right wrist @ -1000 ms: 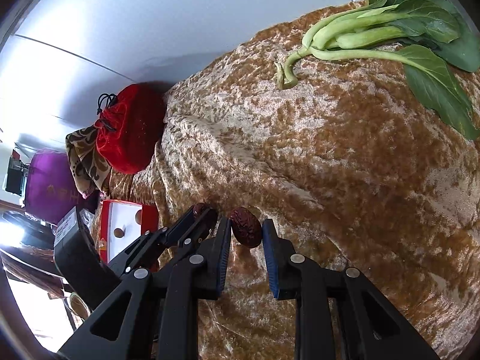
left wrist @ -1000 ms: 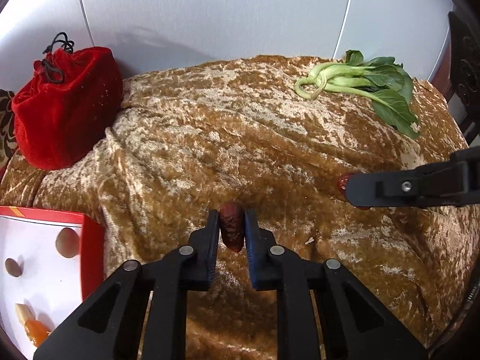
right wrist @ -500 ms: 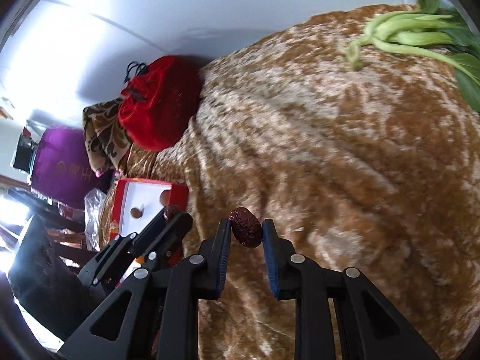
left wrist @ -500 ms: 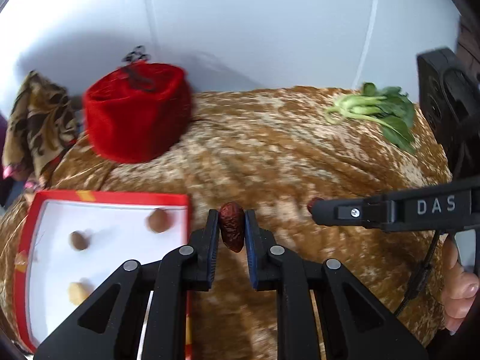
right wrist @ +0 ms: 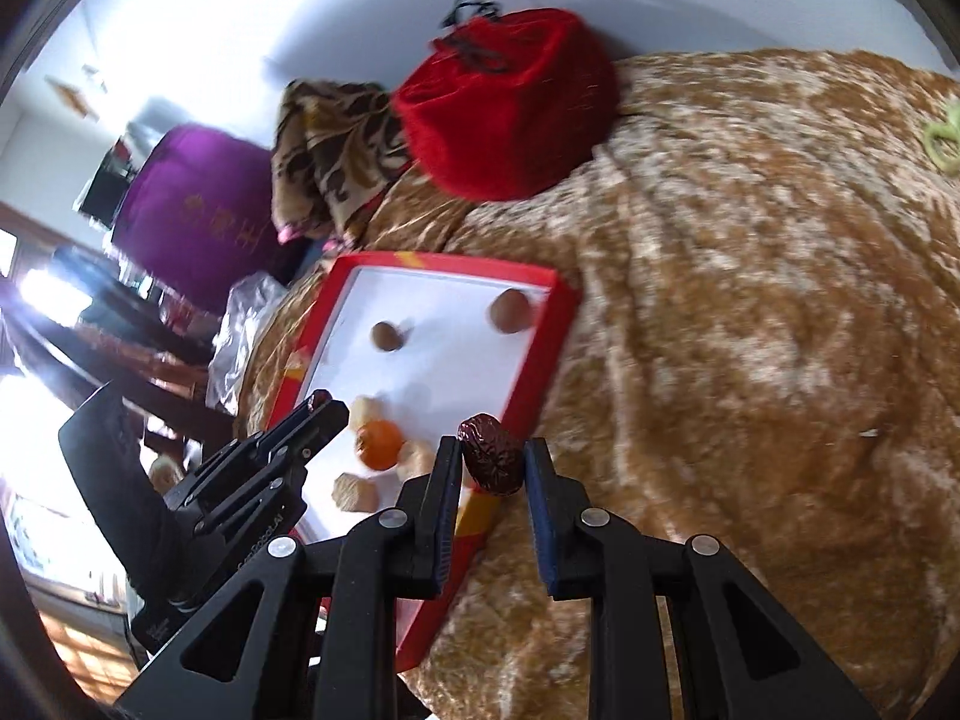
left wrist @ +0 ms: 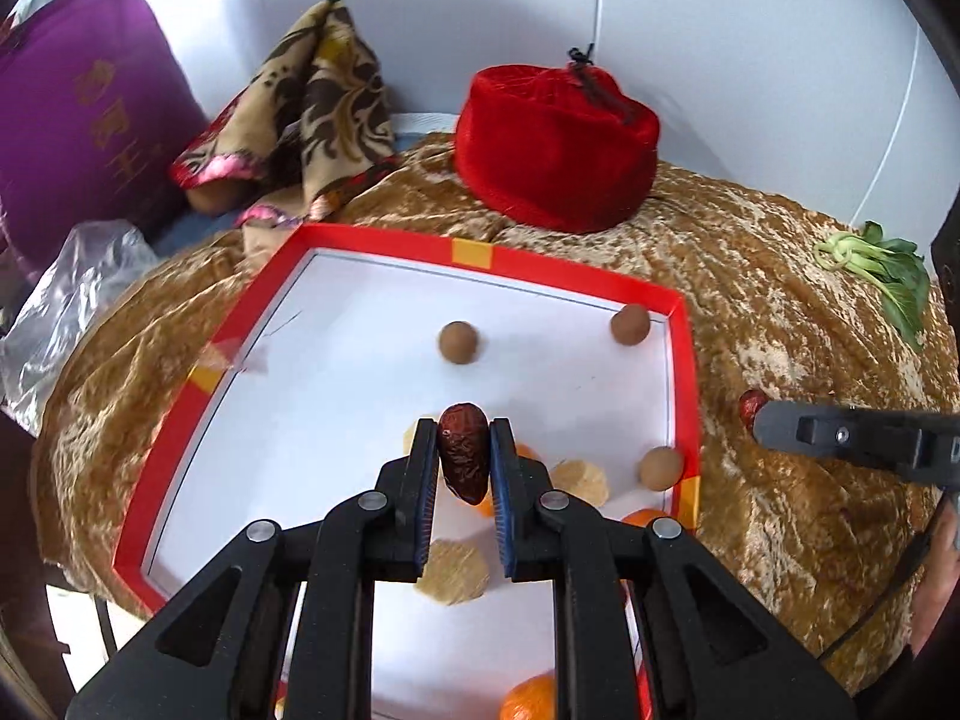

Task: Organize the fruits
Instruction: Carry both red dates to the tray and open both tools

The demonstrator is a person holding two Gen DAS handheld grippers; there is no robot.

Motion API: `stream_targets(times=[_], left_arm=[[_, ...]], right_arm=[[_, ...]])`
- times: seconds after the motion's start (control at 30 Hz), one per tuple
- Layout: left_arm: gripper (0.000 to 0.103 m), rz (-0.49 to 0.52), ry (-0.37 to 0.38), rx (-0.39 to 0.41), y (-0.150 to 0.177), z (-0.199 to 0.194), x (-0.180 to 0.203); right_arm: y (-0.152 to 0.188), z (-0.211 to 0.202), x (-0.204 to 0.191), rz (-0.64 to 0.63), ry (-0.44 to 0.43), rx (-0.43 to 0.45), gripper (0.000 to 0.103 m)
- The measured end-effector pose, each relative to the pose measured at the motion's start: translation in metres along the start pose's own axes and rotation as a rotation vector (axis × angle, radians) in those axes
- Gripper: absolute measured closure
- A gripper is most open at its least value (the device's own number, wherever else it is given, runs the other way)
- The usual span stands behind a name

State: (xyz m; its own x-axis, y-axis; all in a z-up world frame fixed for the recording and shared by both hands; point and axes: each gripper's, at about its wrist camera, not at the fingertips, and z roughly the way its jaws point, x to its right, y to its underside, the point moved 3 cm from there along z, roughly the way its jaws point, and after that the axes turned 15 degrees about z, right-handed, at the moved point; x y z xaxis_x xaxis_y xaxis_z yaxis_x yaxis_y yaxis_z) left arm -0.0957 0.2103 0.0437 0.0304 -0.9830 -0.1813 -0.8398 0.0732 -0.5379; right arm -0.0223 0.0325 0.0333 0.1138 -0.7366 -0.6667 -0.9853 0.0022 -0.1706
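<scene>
My left gripper (left wrist: 462, 456) is shut on a dark red date (left wrist: 463, 457) and holds it above the white floor of the red-rimmed box (left wrist: 681, 372). The box holds brown round fruits (left wrist: 459, 342), pale slices (left wrist: 579, 480) and oranges (left wrist: 528, 699). My right gripper (right wrist: 491, 461) is shut on a second red date (right wrist: 491, 461), held over the box's near right edge (right wrist: 540, 372). The right gripper also shows at the right of the left wrist view (left wrist: 757, 417). The left gripper shows in the right wrist view (right wrist: 321, 411).
The brown velvet cloth (left wrist: 780, 312) covers the table. A red velvet pouch (left wrist: 555, 147) stands behind the box, a patterned scarf (left wrist: 312, 102) and purple bag (left wrist: 84, 114) to its left. Bok choy (left wrist: 882, 276) lies far right. A plastic bag (left wrist: 66, 294) lies at the left.
Both grippers have moved left with their dates. The left one went from over the cloth to above the box's inside; the right one now reaches the box's edge.
</scene>
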Motion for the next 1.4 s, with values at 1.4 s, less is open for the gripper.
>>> stream_targets(times=[1.4], left_arm=[[0.048, -0.058, -0.228, 0.060, 0.028, -0.048, -0.014]], right_arm=[[0.058, 0.038, -0.067, -0.381, 0.188, 0.118, 0.073]])
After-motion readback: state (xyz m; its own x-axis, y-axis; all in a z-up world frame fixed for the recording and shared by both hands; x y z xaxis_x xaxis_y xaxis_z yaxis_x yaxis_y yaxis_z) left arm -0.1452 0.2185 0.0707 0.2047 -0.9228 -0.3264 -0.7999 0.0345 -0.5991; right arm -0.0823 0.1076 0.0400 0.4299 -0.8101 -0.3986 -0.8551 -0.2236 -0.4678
